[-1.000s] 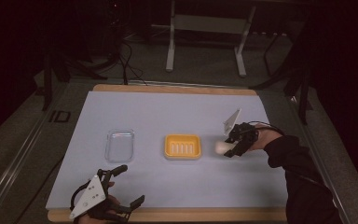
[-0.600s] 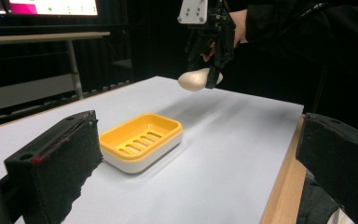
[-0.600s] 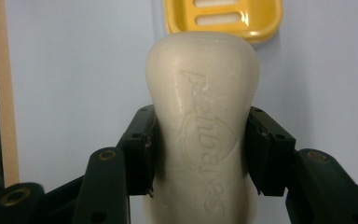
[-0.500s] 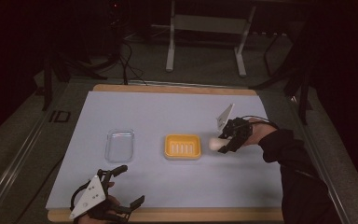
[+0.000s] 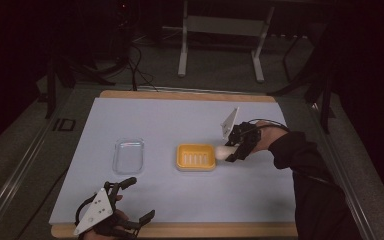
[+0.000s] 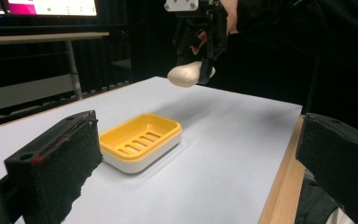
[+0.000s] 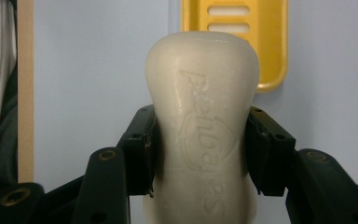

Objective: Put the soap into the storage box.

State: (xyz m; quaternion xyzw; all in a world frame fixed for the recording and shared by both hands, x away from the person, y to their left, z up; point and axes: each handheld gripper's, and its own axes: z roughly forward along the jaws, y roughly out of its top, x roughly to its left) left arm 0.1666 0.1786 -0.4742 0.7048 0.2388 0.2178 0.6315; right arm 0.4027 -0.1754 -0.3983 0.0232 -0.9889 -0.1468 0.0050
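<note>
Soap in the air — right of the dish

Right gripper (image 5: 228, 151) clamped on the white soap bar (image 5: 223, 151), just off the yellow soap dish (image 5: 195, 156); left gripper (image 5: 134, 200) sits jaws apart at the desk's (image 5: 260, 200) near edge.

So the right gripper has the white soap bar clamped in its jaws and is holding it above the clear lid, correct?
Not quite. The right gripper does clamp the soap bar, but beside the yellow soap dish, not above the clear lid; the high view shows this.
</note>
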